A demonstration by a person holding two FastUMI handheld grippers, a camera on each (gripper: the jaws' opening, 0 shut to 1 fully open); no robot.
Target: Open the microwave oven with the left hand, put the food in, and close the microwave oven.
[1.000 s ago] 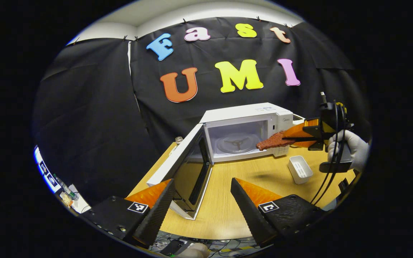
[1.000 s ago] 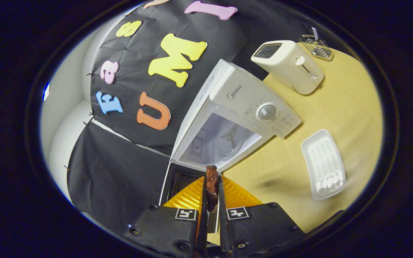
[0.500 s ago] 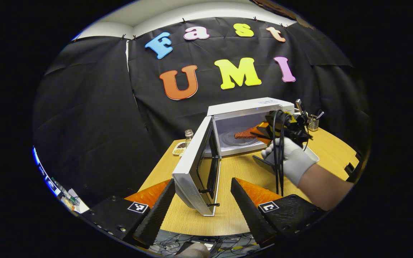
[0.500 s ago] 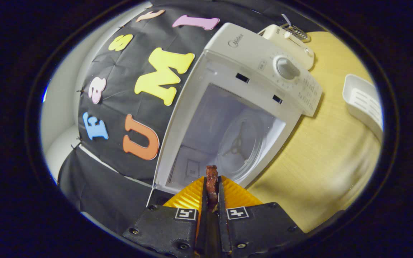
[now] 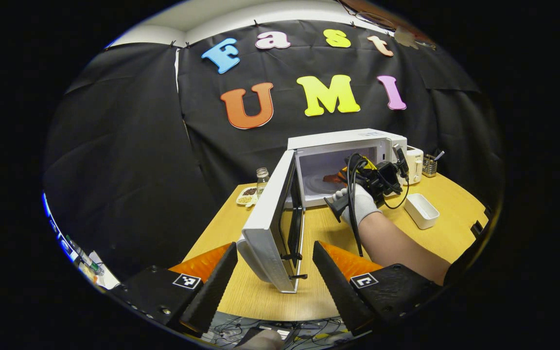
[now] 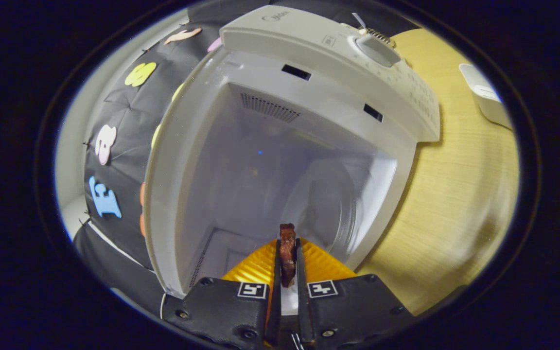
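At the bottom centre of the right gripper view, my right claw (image 6: 288, 257) pinches the reddish-brown meat strip (image 6: 287, 248) edgewise inside the white microwave oven (image 6: 309, 73); released here, I judge it could miss the glass turntable (image 6: 331, 204), while my left claw (image 5: 275, 272) idles wide open, empty.

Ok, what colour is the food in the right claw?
Dark reddish brown, like cooked meat. It shows best in the right gripper view, pinched in the right claw.
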